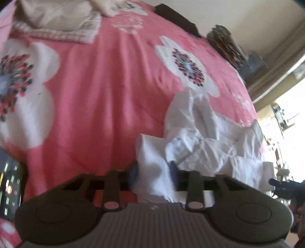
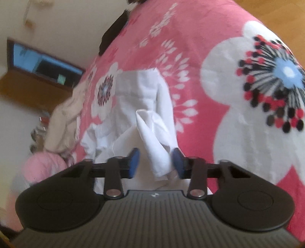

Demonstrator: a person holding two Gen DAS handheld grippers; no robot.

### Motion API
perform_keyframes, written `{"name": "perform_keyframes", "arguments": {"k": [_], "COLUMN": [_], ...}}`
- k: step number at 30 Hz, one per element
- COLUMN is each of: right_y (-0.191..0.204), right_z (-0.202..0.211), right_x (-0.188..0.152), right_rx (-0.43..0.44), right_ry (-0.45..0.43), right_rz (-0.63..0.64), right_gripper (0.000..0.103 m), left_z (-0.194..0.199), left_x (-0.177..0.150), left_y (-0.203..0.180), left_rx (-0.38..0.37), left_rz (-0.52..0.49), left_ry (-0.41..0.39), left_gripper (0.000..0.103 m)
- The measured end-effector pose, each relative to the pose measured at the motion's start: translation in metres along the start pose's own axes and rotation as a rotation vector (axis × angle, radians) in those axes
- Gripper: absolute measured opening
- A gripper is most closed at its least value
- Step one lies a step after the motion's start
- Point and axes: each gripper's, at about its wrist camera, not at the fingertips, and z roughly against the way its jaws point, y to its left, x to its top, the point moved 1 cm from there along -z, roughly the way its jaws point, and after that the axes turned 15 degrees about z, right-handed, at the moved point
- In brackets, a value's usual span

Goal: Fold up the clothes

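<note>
Left gripper: you hold a bunched fold of the white garment pinched between the blue pads.
Right gripper: you have it clamped on another gathered corner of the white garment.
Garment's place: crumpled on the pink flowered bedspread, near its edge, both held corners lifted toward you.
Step in hand: likely spreading it flat; draw your hands apart evenly, keep the cloth taut, and lay it on bare bedspread well clear of the beige clothes.
Writing: none readable; only a small pale mark on each gripper body.
</note>
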Motion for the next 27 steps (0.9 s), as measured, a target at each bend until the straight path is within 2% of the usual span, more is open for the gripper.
{"name": "perform_keyframes", "arguments": {"k": [3, 5, 11, 17, 18, 22, 23, 24, 26, 27], "right_y": [0.005, 0.003, -0.022, -0.047, -0.05, -0.06, -0.065, -0.069, -0.076, -0.076], "right_z": [-0.003, -0.002, -0.002, -0.018, -0.021, -0.028, -0.029, -0.029, -0.025, -0.018], "right_x": [0.002, 0.007, 0.022, 0.026, 0.027, 0.035, 0.037, 0.037, 0.037, 0.038], "right_rx": [0.034, 0.065, 0.172, 0.28, 0.296, 0.3, 0.29, 0.276, 0.246, 0.23], "right_ry": [0.006, -0.02, -0.135, -0.232, -0.247, -0.284, -0.285, -0.291, -0.315, -0.346], "right_rz": [0.017, -0.011, -0.211, -0.443, -0.473, -0.548, -0.563, -0.582, -0.608, -0.595], "right_gripper": [0.006, 0.004, 0.002, 0.002, 0.004, 0.007, 0.012, 0.027, 0.043, 0.043], "left_z": [0.0, 0.001, -0.008, -0.032, -0.036, -0.045, -0.046, -0.046, -0.043, -0.039], "left_x": [0.004, 0.009, 0.032, 0.045, 0.047, 0.052, 0.052, 0.053, 0.054, 0.054], "left_y": [-0.003, -0.002, 0.023, 0.042, 0.044, 0.056, 0.059, 0.062, 0.065, 0.066], "left_rx": [-0.039, -0.089, -0.262, -0.338, -0.346, -0.338, -0.327, -0.319, -0.307, -0.301], "left_rz": [-0.004, 0.037, 0.368, 0.589, 0.62, 0.709, 0.721, 0.728, 0.732, 0.725], "left_ry": [0.022, 0.036, 0.037, 0.029, 0.024, -0.011, -0.019, -0.027, -0.043, -0.054], "left_gripper": [0.006, 0.004, 0.002, 0.003, 0.005, 0.031, 0.033, 0.034, 0.038, 0.044]}}
